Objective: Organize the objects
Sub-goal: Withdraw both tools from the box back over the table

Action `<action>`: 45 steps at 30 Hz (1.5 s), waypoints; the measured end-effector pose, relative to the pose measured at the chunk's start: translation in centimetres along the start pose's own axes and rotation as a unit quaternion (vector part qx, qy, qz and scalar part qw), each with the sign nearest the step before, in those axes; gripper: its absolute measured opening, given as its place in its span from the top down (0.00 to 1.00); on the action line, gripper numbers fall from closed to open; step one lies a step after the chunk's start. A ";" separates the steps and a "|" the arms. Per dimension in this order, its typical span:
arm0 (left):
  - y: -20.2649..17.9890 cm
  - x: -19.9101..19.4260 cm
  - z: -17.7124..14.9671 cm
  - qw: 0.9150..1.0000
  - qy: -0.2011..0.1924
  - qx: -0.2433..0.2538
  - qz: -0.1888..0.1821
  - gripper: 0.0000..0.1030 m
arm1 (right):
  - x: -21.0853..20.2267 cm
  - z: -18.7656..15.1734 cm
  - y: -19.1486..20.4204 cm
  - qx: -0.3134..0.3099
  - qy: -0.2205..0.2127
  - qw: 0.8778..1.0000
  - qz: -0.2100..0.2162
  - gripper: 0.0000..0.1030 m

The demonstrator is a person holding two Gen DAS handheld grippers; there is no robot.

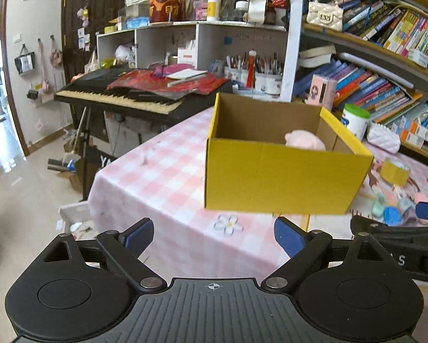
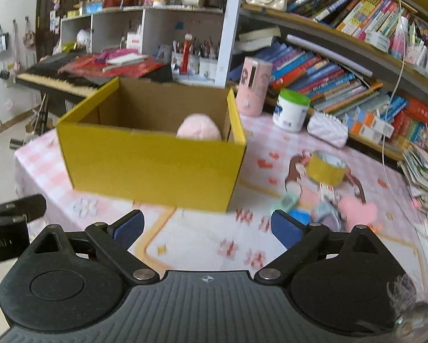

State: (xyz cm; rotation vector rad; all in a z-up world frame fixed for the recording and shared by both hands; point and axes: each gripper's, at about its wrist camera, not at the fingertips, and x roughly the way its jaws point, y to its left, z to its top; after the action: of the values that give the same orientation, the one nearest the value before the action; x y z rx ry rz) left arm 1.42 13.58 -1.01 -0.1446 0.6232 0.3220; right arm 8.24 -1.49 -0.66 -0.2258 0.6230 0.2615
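Observation:
A yellow cardboard box (image 1: 279,177) stands open on the pink checked tablecloth (image 1: 162,171); it also shows in the right wrist view (image 2: 156,165). A pink plush toy (image 1: 304,140) lies inside it, seen too in the right wrist view (image 2: 198,128). To the right of the box lie a yellow tape roll (image 2: 325,168), a pink fluffy item (image 2: 357,210), a mint-green item (image 2: 288,201) and small blue items (image 2: 302,215). My left gripper (image 1: 214,237) is open and empty in front of the box. My right gripper (image 2: 206,228) is open and empty, near the box's front right corner.
A white jar with a green lid (image 2: 291,111), a pink cylinder (image 2: 254,85) and a white quilted pouch (image 2: 327,128) stand behind the box. Bookshelves (image 2: 357,57) fill the right. A keyboard (image 1: 122,97) stands at the table's far left. The table edge (image 1: 99,188) drops to the floor on the left.

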 end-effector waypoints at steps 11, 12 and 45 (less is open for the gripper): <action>-0.8 -2.8 -2.8 0.999 0.018 0.044 -0.016 0.09 | -3.5 -4.0 -0.3 0.030 0.013 0.999 -0.020 0.05; -1.0 -2.9 -3.0 0.998 0.020 0.048 -0.019 0.09 | -3.7 -4.3 -0.5 0.034 0.015 0.999 -0.024 0.05; -13.0 -2.5 -3.1 0.978 0.021 0.146 -0.145 0.09 | -6.4 -8.3 -12.4 0.139 0.044 0.979 -0.144 0.04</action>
State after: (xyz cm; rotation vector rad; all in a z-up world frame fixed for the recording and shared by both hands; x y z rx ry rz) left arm 2.17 0.04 -1.57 0.0404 0.6740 -0.0569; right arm 2.52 -16.62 -1.75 -0.0567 0.6986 -0.1164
